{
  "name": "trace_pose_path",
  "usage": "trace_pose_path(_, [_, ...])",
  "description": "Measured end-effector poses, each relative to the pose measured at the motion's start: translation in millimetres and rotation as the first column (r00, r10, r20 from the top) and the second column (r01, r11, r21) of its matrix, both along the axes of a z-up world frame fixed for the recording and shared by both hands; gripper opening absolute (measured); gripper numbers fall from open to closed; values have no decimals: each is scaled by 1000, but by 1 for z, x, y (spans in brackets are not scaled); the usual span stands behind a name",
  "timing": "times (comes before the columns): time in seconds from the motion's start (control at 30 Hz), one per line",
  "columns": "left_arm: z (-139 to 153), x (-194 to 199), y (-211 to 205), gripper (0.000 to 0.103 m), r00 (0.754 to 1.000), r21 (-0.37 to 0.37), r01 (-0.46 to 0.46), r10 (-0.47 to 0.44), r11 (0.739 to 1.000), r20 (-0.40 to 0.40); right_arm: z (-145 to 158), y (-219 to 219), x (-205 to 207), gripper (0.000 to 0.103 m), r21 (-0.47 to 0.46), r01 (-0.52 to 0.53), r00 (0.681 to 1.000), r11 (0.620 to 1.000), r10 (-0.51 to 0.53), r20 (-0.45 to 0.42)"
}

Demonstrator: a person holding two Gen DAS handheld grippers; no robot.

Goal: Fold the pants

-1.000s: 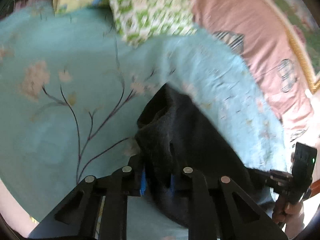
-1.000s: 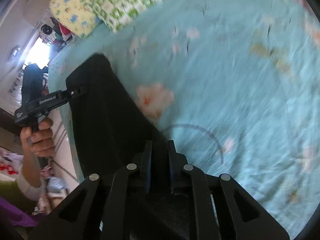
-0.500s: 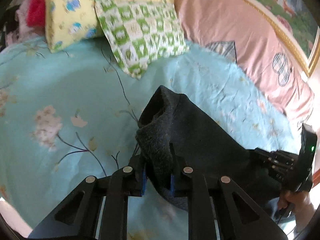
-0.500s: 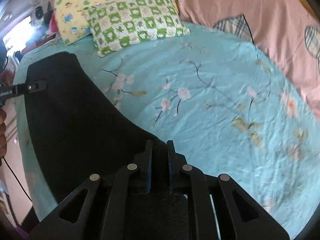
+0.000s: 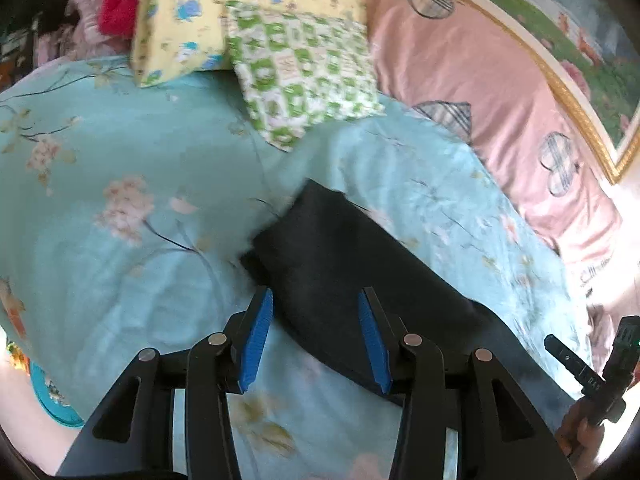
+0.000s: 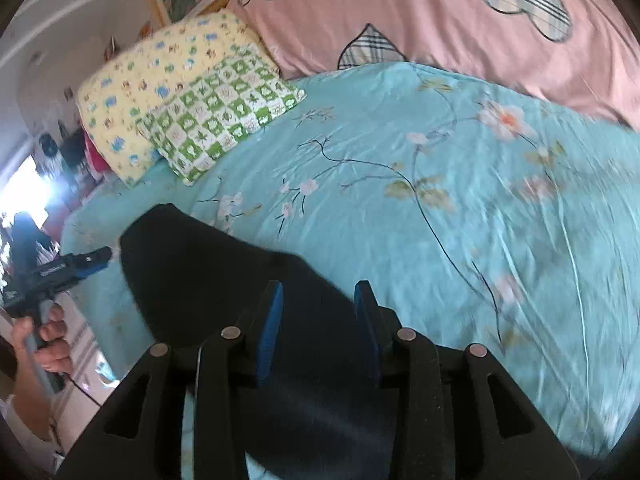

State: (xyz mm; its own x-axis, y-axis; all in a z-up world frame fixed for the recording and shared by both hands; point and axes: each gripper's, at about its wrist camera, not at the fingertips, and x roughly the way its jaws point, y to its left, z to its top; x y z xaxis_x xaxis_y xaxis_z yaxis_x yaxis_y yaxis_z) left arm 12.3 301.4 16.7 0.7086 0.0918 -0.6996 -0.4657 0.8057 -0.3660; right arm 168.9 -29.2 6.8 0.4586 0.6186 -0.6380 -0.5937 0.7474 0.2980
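The dark pants point(image 5: 340, 264) lie flat in a folded strip on the turquoise flowered bedsheet point(image 5: 120, 240). My left gripper point(image 5: 316, 308) hovers over their near corner with its blue pads apart, jaws opening, the cloth lying below and free of the pads. In the right wrist view the same pants point(image 6: 208, 272) stretch toward the left, and my right gripper point(image 6: 318, 300) stands over their other end, jaws opening, no cloth pinched. The right gripper point(image 5: 576, 368) also shows at the left view's far right edge, held by a hand.
A green checked pillow point(image 5: 304, 80) and a yellow patterned pillow point(image 5: 224, 12) rest at the head of the bed. A pink quilt point(image 5: 500, 92) lies along the right, a framed picture point(image 5: 580, 40) behind it. A hand point(image 6: 44, 332) holds the left gripper point(image 6: 60, 270) near the bed edge.
Both grippers were shut on bunched ends of the pants; now both have let go and lifted back. The pants have dropped flat onto the sheet.
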Motion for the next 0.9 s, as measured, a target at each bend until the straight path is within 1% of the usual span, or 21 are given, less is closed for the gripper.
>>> trace_pose_path(0.13, [4, 14, -31, 49, 996, -3, 88, -88, 996, -6, 1, -31, -24, 39, 27, 37, 999, 999, -37, -12])
trace_pose_path(0.17, [4, 20, -41, 50, 992, -18, 124, -124, 992, -5, 1, -39, -29, 39, 35, 51, 999, 998, -51, -17])
trace_pose_path(0.23, [3, 27, -54, 52, 987, -37, 158, -158, 987, -2, -2, -54, -38, 39, 57, 82, 996, 995, -80, -33])
trace_pose_path(0.3, [2, 38, -73, 54, 977, -68, 214, -214, 974, 8, -4, -70, -46, 39, 75, 105, 993, 992, -101, -55])
trace_pose_path(0.4, [1, 52, -97, 54, 962, -79, 274, -275, 959, -1, -8, -92, -61, 39, 80, 138, 988, 987, -132, -76])
trace_pose_path(0.53, [3, 68, -137, 57, 927, -62, 373, -375, 926, -16, -13, -118, -79, 39, 84, 184, 980, 979, -176, -95])
trace_pose_path(0.67, [6, 81, -173, 58, 885, -46, 464, -465, 885, -22, -20, -145, -96, 39, 95, 253, 962, 963, -241, -125])
trace_pose_path(0.73, [5, 88, -188, 58, 866, -54, 498, -499, 866, -25, -23, -155, -104, 39, 97, 297, 950, 950, -284, -130])
trace_pose_path(0.8, [5, 93, -198, 58, 852, -62, 520, -522, 852, -30, -26, -165, -113, 39, 102, 328, 940, 939, -315, -130])
trace_pose_path(0.9, [7, 100, -218, 59, 823, -64, 564, -567, 823, -32, -27, -175, -123, 39, 104, 358, 930, 928, -344, -132])
